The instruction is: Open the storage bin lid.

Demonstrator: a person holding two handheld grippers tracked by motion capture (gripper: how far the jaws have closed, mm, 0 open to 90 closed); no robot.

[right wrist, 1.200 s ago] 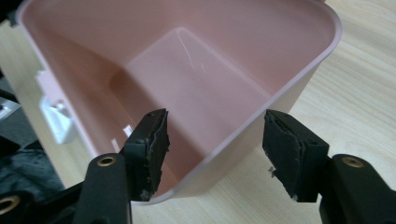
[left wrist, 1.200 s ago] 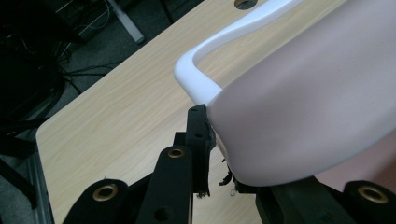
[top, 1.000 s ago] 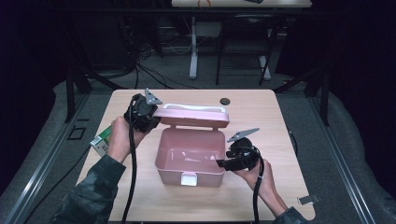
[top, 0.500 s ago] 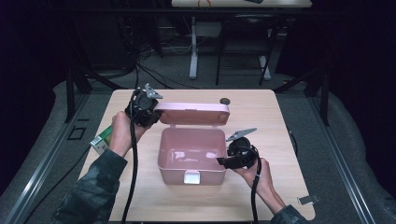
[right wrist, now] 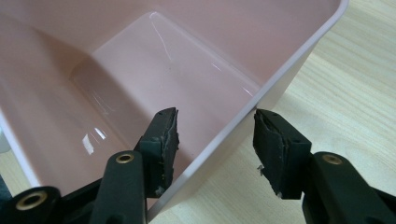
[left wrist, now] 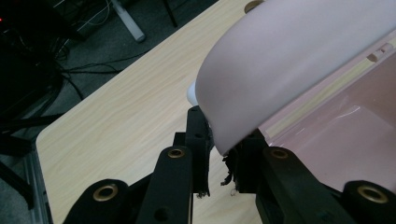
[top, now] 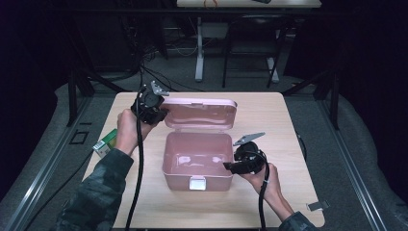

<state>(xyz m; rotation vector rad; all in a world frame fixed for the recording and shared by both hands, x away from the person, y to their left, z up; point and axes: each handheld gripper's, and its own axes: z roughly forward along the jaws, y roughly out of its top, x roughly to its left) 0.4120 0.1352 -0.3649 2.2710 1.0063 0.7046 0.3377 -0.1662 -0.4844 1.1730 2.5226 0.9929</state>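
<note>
**Pink box held open, lid raised at the far edge**

In the high view, a pink plastic box (top: 195,161) is seen at the middle of the wooden table (top: 269,115), its hinged lid (top: 201,113) stood up behind it toward the far edge. The left gripper (top: 161,114) is placed at the lid's left corner; the right gripper (top: 230,166) is set at the box's right wall. A green carton (top: 105,143) is seen at the table's left edge. The opening is judged done; the smooth, glossy, round-cornered interior looks bare, so any filling or closing is left.

In the left gripper view, the lid's rounded matte corner (left wrist: 280,70) is seen nipped between jaws nearly closed upon it.

In the right gripper view, the thin wall of the box (right wrist: 243,126) is straddled by jaws standing apart, neither pad pressed against it.
</note>
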